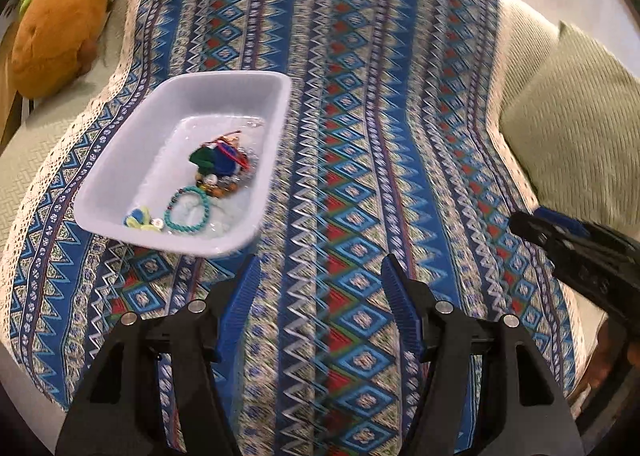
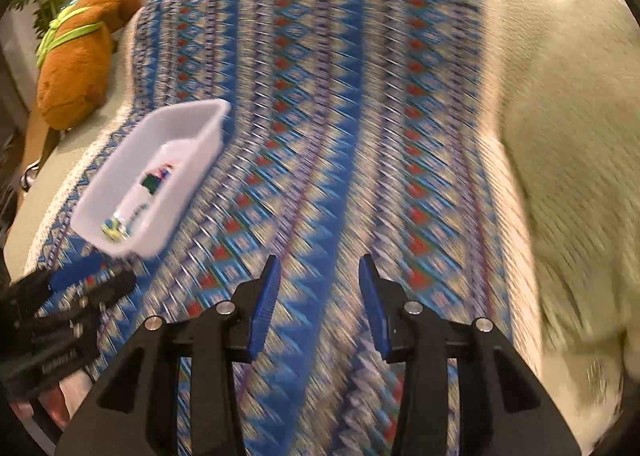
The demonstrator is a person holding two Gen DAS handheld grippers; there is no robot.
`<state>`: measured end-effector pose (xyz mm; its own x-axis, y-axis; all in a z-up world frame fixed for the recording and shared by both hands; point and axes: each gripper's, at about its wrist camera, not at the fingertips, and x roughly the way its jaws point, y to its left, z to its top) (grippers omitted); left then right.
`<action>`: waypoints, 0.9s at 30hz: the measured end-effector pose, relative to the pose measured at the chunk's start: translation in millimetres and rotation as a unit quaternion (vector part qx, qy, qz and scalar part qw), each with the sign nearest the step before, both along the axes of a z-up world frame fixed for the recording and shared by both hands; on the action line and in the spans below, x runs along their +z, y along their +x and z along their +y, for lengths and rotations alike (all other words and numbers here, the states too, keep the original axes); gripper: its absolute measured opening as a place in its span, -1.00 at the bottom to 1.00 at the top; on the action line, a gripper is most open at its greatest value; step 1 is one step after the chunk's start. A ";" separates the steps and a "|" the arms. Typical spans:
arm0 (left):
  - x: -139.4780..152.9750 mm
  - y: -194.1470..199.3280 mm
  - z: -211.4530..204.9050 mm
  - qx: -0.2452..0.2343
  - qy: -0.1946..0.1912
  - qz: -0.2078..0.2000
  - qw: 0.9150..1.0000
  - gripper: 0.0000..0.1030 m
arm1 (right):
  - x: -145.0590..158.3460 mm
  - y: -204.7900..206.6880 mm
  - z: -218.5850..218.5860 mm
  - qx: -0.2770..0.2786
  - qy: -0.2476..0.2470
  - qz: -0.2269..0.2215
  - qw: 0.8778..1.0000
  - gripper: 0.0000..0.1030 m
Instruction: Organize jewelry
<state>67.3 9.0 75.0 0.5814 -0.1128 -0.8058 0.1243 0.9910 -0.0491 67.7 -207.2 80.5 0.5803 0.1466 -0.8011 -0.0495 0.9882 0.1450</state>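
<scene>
With all the jewelry [image 1: 208, 184] seemingly gathered in the white tray [image 1: 132, 144] at frame left, both the left gripper [image 1: 320, 280] and right gripper [image 2: 318, 280] hover empty, jaws apart, so only withdrawal likely remains.

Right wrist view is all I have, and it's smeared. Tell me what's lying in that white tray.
Observer: In the left wrist view the white tray holds a turquoise bead bracelet near its front end.
Operator: List the rest.
Observer: Behind it sits a tangled pile of jewelry with green, blue and red pieces.
Operator: Report the front corner.
Observer: A small yellow and blue piece lies there, apart from the pile.
Operator: Give me the left gripper.
Observer: The left gripper is open and empty, over the patterned cloth.
</scene>
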 end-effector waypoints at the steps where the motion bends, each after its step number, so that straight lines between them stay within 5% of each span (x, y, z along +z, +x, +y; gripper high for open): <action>1: -2.1 -3.8 -3.8 -0.002 0.001 0.000 1.000 0.22 | -3.0 -11.0 -6.5 -0.010 -0.004 0.000 1.000 -0.19; 15: -27.2 -46.9 -31.2 -0.002 0.033 0.004 0.999 0.23 | -28.9 -78.1 -35.9 -0.039 0.003 0.015 0.999 -0.18; 27: -24.0 -54.8 -36.2 -0.004 0.047 -0.008 0.999 0.77 | -30.2 -83.7 -34.7 -0.039 0.010 0.015 0.999 -0.15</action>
<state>12.5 -27.2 51.1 0.5933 -0.0421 -0.8039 0.1318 0.9902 0.0454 -16.0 -241.8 50.3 0.5659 0.1189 -0.8158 0.0321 0.9856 0.1659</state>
